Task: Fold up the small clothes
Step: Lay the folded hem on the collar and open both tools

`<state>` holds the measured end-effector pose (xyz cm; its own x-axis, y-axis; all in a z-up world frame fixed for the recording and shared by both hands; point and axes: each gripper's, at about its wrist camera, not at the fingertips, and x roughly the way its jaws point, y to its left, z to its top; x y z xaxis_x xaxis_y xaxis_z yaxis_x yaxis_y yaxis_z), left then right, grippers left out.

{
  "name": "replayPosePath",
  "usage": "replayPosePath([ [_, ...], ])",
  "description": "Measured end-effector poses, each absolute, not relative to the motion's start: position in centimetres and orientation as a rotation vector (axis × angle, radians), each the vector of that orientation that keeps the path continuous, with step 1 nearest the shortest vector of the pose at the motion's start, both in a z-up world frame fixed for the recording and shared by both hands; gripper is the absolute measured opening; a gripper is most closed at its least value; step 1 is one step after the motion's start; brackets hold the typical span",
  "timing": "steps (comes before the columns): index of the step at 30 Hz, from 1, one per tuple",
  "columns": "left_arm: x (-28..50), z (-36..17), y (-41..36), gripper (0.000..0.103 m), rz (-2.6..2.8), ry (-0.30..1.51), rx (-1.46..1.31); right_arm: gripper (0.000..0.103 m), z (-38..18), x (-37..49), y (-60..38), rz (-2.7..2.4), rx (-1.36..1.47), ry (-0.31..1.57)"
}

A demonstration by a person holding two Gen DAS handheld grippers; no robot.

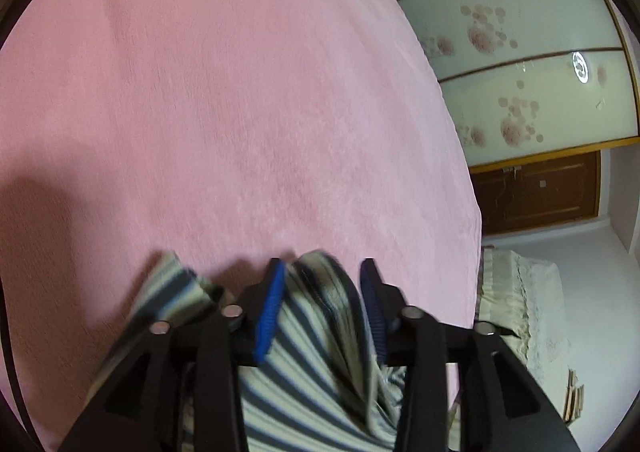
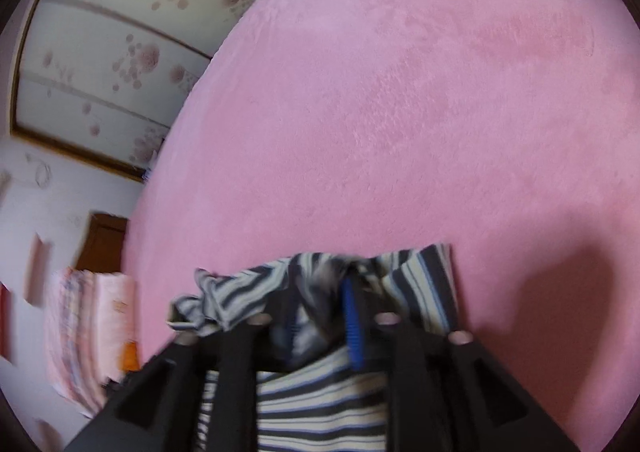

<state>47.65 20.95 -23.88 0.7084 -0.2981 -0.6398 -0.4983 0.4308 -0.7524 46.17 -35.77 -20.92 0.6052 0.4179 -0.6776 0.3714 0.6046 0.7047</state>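
A small garment with dark, cream and blue stripes point(image 1: 312, 352) is held above a pink blanket point(image 1: 240, 112). My left gripper point(image 1: 322, 280) has its blue pads closed on a bunched fold of the striped garment. In the right wrist view my right gripper point(image 2: 320, 304) is shut on another bunched part of the same garment point(image 2: 320, 404), which hangs down between and below the fingers. A loose crumpled end point(image 2: 208, 300) sticks out to the left of the right gripper. The rest of the garment is hidden under the grippers.
The pink blanket point(image 2: 400, 112) covers a bed. A wardrobe with floral glass doors point(image 1: 520, 52) stands beside it and shows in the right wrist view point(image 2: 112, 52). A brown door point(image 1: 536, 192) and stacked folded textiles point(image 2: 88, 332) lie past the bed edge.
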Motion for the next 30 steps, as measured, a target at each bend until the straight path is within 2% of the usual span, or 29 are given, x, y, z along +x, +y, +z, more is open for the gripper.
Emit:
replayPosePath([
  [2, 47.9, -23.5, 21.4, 0.045, 0.173, 0.821, -1.132, 0.045, -20.4, 46.1, -36.3, -0.006, 0.94, 0.928],
  [4, 48.1, -23.1, 21.8, 0.045, 0.182, 0.837, -1.087, 0.047, -19.7, 46.0, -36.8, -0.033, 0.899, 0.909],
  [14, 49.4, -21.4, 22.8, 0.047, 0.035, 0.959, -0.769, 0.047, -18.1, 45.7, -36.2, 0.101, 0.655, 0.928],
  [24, 51.6, -23.0, 20.5, 0.049, -0.122, 1.056, -0.644, 0.047, -19.3, 47.4, -35.0, 0.147, 0.545, 0.994],
  [27, 51.6, -23.3, 19.6, 0.05, -0.154, 1.062, -0.62, 0.043, -19.7, 47.9, -34.5, 0.146, 0.515, 1.002],
  [30, 52.2, -23.2, 18.3, 0.048, -0.151, 1.047, -0.557, 0.029, -20.1, 48.5, -34.0, 0.146, 0.499, 1.009],
])
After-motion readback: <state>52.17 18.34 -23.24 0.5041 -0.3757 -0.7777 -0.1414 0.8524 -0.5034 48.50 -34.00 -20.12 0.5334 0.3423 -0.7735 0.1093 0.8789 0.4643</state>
